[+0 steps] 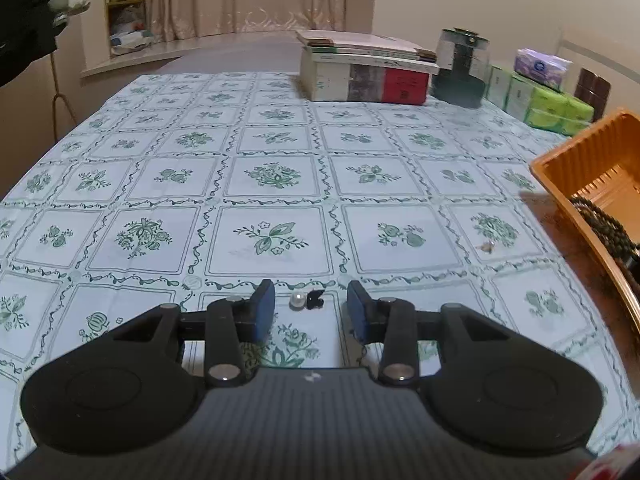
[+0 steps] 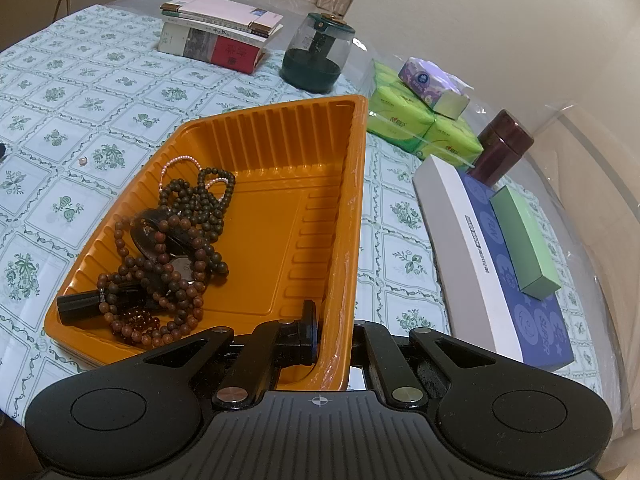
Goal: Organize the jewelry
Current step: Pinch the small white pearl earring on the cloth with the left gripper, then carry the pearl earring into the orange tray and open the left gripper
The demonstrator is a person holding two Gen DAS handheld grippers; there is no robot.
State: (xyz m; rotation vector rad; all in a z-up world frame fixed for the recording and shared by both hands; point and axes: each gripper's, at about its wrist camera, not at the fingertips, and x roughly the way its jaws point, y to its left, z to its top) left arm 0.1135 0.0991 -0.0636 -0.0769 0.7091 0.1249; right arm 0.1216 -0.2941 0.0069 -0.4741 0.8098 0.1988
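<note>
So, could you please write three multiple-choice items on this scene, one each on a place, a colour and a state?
1. Where do the pearl and black piece lie?
A. in the tray
B. on the cloth between the left gripper's fingers
C. on the books

2. What colour is the tray?
A. orange
B. blue
C. white

3. What is the right gripper doing?
A. hanging open in the air
B. shut on the tray wall
C. holding beads

Key: B, both sit between the open blue pads; A, its walls are orange; B, its fingers straddle the near wall.
</note>
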